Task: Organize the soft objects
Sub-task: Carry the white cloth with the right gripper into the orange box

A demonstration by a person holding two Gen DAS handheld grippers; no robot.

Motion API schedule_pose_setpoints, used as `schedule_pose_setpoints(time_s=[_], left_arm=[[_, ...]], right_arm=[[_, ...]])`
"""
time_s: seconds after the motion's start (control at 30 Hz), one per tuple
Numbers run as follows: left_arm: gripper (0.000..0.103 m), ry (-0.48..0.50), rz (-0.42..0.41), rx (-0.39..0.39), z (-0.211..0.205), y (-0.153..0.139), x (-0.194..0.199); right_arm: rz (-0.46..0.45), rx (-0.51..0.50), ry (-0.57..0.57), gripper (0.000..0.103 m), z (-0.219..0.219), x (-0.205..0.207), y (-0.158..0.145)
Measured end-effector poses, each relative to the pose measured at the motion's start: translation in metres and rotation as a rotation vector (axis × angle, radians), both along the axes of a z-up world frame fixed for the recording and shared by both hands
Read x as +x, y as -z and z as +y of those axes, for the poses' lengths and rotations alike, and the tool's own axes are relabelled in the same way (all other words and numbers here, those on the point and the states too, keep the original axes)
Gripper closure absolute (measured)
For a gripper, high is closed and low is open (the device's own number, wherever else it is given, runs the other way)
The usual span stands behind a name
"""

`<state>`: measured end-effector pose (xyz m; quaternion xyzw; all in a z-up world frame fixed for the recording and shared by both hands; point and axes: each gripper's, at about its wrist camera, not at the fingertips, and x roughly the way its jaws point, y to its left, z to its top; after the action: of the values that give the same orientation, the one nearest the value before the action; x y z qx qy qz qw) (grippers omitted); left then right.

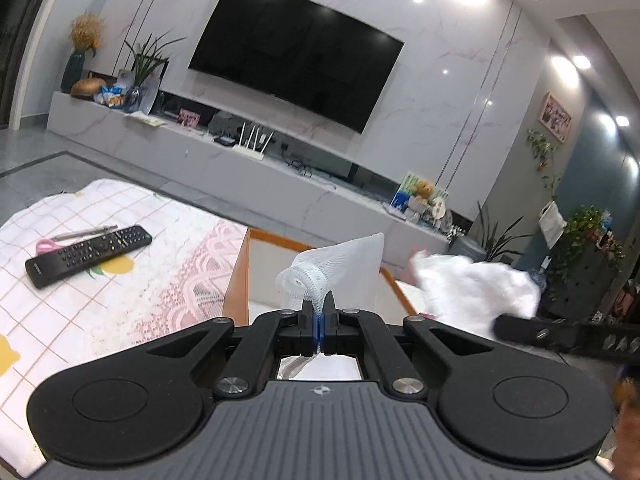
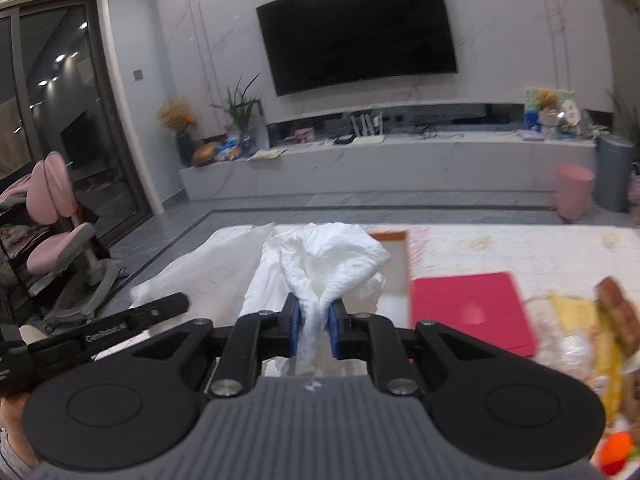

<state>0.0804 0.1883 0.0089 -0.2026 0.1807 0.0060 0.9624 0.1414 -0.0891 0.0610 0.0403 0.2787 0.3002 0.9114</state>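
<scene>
Left wrist view: left tongs [image 1: 319,304] pinch mesh net [image 1: 320,270]; right tongs [image 2: 314,314] clamp white cloth [image 2: 328,252]; neither yet placed in tray [image 1: 240,264].

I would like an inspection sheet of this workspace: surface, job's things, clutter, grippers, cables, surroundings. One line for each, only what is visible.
Surface: table under a checked cloth with pink lace edge.
Job's things: white mesh sleeve pinched by the left gripper; crumpled white cloth clamped by the right gripper; wooden-rimmed tray lies beneath both.
Clutter: remote control, pens and pink scissors on the cloth; red board and blurred food items on the right.
Grippers: both shut on their items.
Cables: some near the router on the TV bench; nothing seen on the table.
Surroundings: wall television, plants, pink chair, pink bin.
</scene>
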Motion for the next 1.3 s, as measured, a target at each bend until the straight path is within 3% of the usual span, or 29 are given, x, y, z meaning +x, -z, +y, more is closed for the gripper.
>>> schedule_pose_setpoints(time_s=[0.2,0.33,0.5,0.83,1.13,1.3], left_arm=[[0.102,0.012,-0.006,-0.043,-0.008,0.009,0.004],[0.102,-0.013,0.013,0.04,-0.024,0.009,0.01],[0.102,-0.031,0.097,0.098,-0.037,0.018,0.02],[0.102,-0.15,0.24,0.193,-0.047,0.028,0.018],[0.1,-0.184,0.266,0.234,-0.049,0.03,0.012],[0.083,-0.193,0.253,0.22,-0.05,0.027,0.005]], right_arm=[[0.06,0.038,0.067,0.09,0.011,0.024,0.044],[0.076,0.038,0.076,0.09,0.01,0.033,0.062],[0.084,0.018,0.066,0.09,0.008,0.037,0.073],[0.109,-0.003,0.07,0.09,0.01,0.042,0.079],[0.115,-0.053,0.07,0.09,0.029,0.044,0.072],[0.13,-0.084,0.056,0.09,0.043,0.051,0.074]])
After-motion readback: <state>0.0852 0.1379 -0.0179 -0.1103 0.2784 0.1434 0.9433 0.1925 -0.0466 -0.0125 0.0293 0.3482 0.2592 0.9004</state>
